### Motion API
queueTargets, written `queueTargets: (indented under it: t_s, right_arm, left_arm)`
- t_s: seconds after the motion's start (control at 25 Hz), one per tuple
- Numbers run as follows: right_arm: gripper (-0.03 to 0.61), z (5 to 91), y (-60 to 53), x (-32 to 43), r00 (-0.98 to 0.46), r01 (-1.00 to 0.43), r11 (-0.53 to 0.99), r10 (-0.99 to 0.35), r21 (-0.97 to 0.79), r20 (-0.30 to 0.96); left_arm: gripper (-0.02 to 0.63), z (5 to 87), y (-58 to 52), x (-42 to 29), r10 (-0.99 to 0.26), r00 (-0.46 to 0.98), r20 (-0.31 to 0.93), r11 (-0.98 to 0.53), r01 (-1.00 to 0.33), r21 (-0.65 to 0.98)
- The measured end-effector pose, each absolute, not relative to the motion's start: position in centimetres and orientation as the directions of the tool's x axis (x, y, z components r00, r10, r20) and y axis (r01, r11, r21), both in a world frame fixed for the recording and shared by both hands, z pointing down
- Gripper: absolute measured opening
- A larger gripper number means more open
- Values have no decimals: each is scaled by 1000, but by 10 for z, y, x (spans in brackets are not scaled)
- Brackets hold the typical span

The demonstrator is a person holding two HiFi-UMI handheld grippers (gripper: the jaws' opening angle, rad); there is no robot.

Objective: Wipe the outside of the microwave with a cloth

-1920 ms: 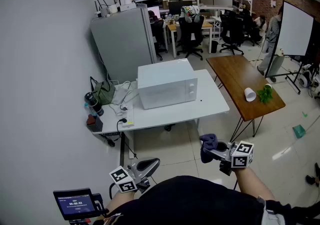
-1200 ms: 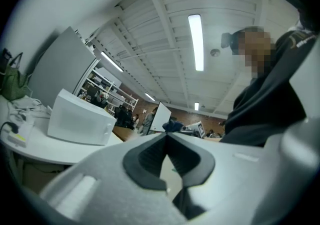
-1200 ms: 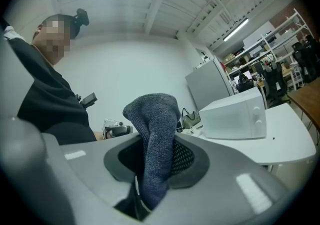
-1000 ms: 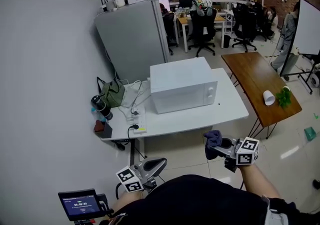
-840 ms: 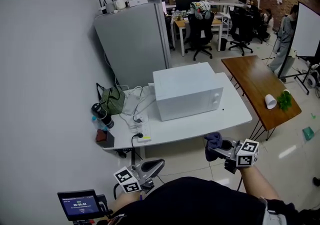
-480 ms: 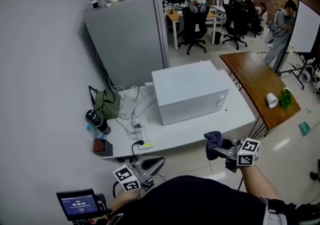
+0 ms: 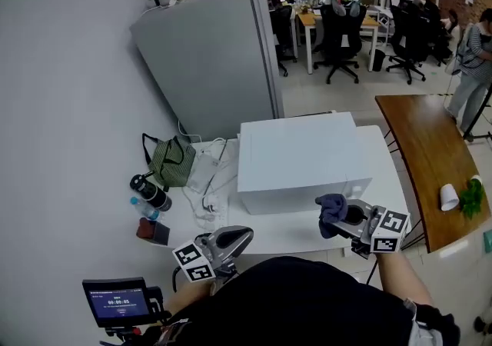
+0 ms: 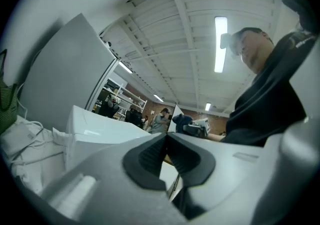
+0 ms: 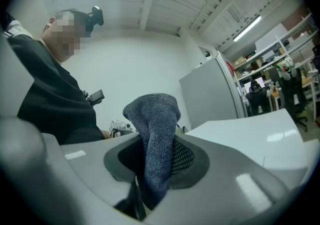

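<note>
Office floor and desks fill the background, and a plain grey wall runs down the left of the head view. Lowest on that side sits a small black screen on a stand [image 7: 115, 304]. Above it, at the left end of the long white table [image 7: 386, 174], stand two dark drink bottles [image 7: 149, 191] and a green mesh bag [image 7: 169, 162], with a tangle of white cables and a power strip [image 7: 206, 200] lying between them and the appliance.

Low in front of the person, the left gripper [image 7: 235, 239] hangs short of the table's near edge. Its own view shows the dark pads pressed together with nothing between them.

Next comes the boxy white microwave [image 7: 301, 158], standing square on the table with a tall grey fridge [image 7: 219, 52] behind it. The right gripper [image 7: 340, 215] is raised in front of its lower right corner, jaws clamped on a folded grey-blue knitted cloth [image 9: 152, 119] that stands up out of them. No wiping contact shows yet.

Far right, a brown wooden table [image 7: 427, 148] carries a tipped white cup [image 7: 449, 197].

Only a narrow fold seems pinched, so dragging hard across the casing may pull the cloth free. Pushing without bracing could slide the microwave, and a sweep round its left side might snag those cables.
</note>
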State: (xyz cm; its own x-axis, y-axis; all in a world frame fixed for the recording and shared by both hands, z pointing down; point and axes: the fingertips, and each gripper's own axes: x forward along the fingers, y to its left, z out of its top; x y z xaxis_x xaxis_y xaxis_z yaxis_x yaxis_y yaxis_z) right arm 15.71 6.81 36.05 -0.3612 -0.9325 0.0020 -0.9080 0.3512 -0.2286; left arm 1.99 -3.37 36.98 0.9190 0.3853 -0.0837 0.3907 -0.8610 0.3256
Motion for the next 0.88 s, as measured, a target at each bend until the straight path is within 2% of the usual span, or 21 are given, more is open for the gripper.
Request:
queueTargets:
  t_s: [0.2,0.4,0.56,0.68,0.88]
  right_arm:
    - [97,318,49,208,-468,-867,470,-882,-164,-57]
    - [95,294,9,212,-532,-841,532,-846,-103,-27]
    - [97,292,-32,195,-562,-823,567,-822,37,94]
    - [97,287,-86,168,-540,-791,585,-805,178,247]
    - [97,279,-210,112,-584,-637,735,-656,231,477]
  left_arm:
    - [3,352,-27,65,351,934,-62,-885,353,303]
    - [3,352,-47,58,289,957,-37,-903,285,322]
    - [3,364,-60,39,261,964,-56,-916,265,300]
    - [3,377,-88,13,239,970,-56,-928,245,280]
    - [3,382,-134,-36,130,985,-109,-934,159,319]
